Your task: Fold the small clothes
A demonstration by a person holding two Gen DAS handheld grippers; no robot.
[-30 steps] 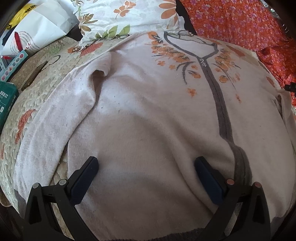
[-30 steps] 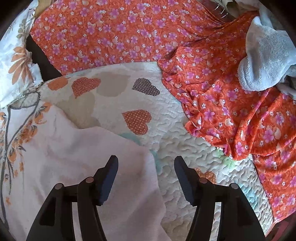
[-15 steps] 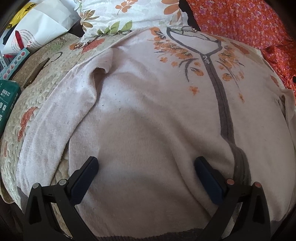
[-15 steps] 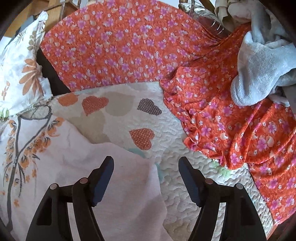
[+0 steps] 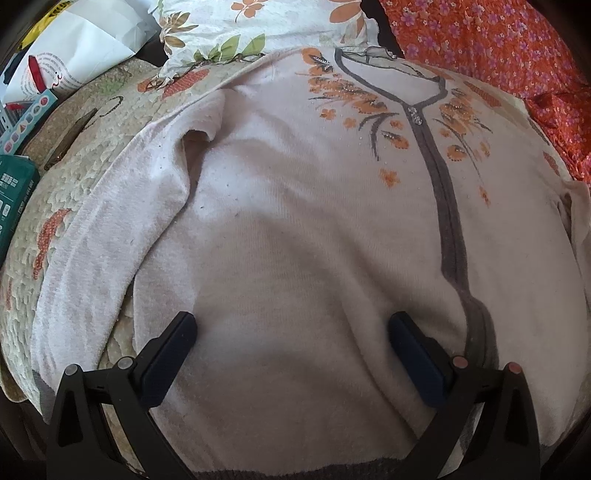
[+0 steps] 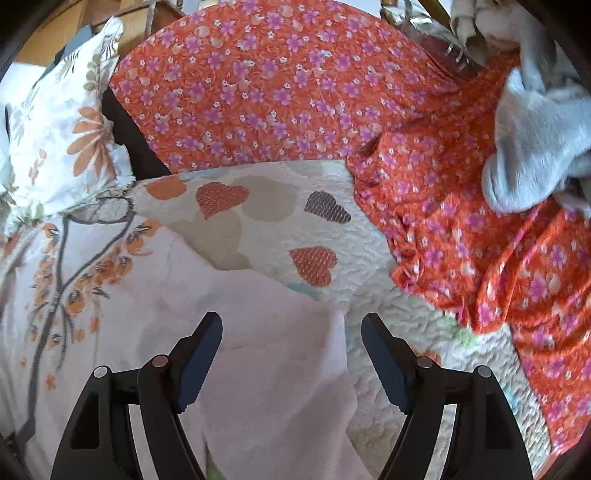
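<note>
A pale pink cardigan (image 5: 295,221) with a grey placket (image 5: 448,221) and orange flower embroidery lies spread front-up on the quilted bed. One sleeve (image 5: 110,229) runs down its left side. My left gripper (image 5: 291,325) hangs over the lower body of the cardigan, jaws wide open, nothing between the pads. In the right wrist view the cardigan (image 6: 129,295) fills the lower left. My right gripper (image 6: 291,325) hovers above its right edge, its jaws opening. The fabric lies below them, not pinched.
The quilt (image 6: 258,206) with heart patches shows right of the cardigan. An orange floral cloth (image 6: 295,92) covers the far and right side, with a grey towel (image 6: 535,147) on it. A flowered pillow (image 5: 258,22) lies beyond the collar. A paper bag (image 5: 74,48) and a teal box (image 5: 14,192) sit far left.
My right gripper has lifted and drawn back from the cardigan's edge while its jaws spread wider. The left gripper has stayed where it was, still wide open.
</note>
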